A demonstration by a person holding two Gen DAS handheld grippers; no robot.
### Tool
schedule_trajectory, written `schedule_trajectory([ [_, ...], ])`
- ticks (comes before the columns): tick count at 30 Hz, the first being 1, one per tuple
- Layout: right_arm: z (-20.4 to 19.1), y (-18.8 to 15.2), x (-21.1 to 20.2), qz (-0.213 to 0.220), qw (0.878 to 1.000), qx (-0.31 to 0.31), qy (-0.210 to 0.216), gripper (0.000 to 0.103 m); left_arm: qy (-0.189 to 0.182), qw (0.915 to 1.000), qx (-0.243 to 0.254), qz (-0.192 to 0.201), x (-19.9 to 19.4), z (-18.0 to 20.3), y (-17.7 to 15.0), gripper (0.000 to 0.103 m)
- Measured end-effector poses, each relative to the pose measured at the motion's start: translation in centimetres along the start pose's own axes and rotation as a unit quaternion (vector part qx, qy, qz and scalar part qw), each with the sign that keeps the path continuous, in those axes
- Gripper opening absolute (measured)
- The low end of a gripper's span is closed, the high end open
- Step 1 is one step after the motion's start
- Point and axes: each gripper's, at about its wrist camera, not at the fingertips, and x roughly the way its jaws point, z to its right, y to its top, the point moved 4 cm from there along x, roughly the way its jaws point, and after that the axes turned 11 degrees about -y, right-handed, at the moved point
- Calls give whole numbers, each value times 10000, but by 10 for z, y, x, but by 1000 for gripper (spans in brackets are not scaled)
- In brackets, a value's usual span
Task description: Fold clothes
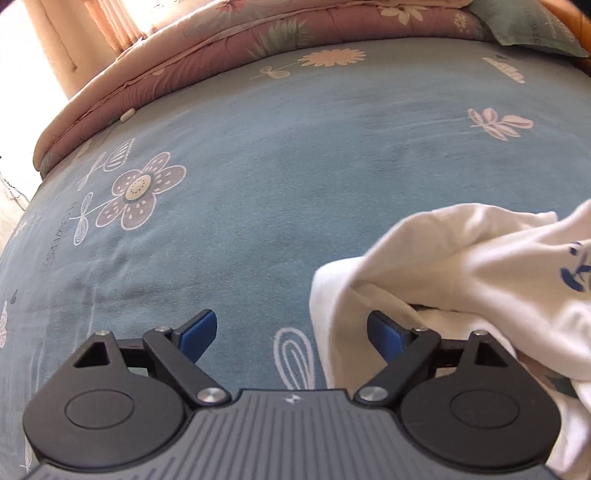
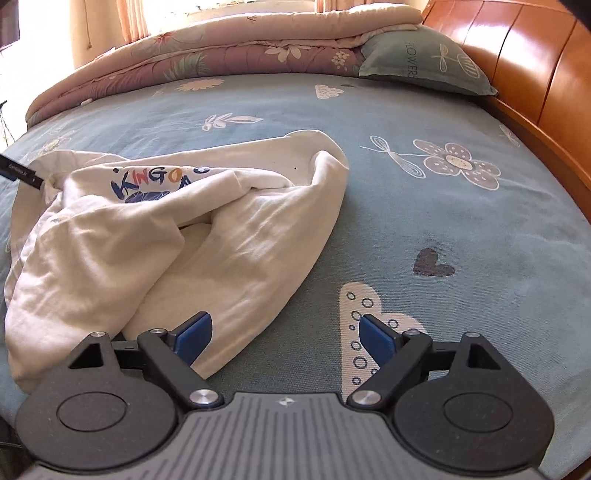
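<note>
Left wrist view, far left: a folded pink floral quilt lies along the far edge of the bed, with a lit curtain behind it. The blue bedsheet carries a large printed flower on its left part.

At the bottom of this view, the left gripper has its jaws wide apart, with only bedsheet between the two blue pads. The white T-shirt lies crumpled at the right of this view. Its near edge drapes over the right-hand finger and the linkage behind it; no fabric is pinched between the pads.

Right wrist view, left portion: the same white T-shirt sits bunched on the bedsheet, left of centre, with a blue and orange printed logo facing up near its far side. A dark strip-shaped object enters from the left edge and meets the shirt's far-left corner; what it is cannot be told.

Bottom centre: the right gripper also has its jaws wide apart. Its left-hand finger overlaps the shirt's near hem; its right-hand finger stands over a white patterned print on the sheet. Nothing is gripped.

Far right: a blue-green pillow rests against the wooden headboard, beside the quilt.
</note>
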Motion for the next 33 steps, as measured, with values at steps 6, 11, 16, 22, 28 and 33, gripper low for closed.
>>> schedule_trajectory([
  [6, 2, -9, 9, -390, 9889, 883, 1128, 91, -811, 9963, 277, 66, -41, 39, -32, 90],
  [11, -2, -27, 10, -362, 9741, 1277, 1831, 101, -1333, 9901, 425, 128, -57, 85, -56, 90],
  [16, 9, -26, 29, -272, 9304, 2300, 2843, 101, -1797, 9830, 325, 211, -64, 125, -70, 90],
  [22, 28, -36, 35, -453, 8911, 3114, 3269, 97, -2290, 9722, -195, 441, -75, 151, -81, 90],
  [28, 23, -45, 36, -394, 8917, 3177, 3200, 80, -2526, 9647, -549, 499, -77, 168, -92, 90],
  [33, 23, -41, 59, -363, 9078, 3145, 2752, 16, -2720, 9574, -827, 502, -80, 176, -100, 90],
])
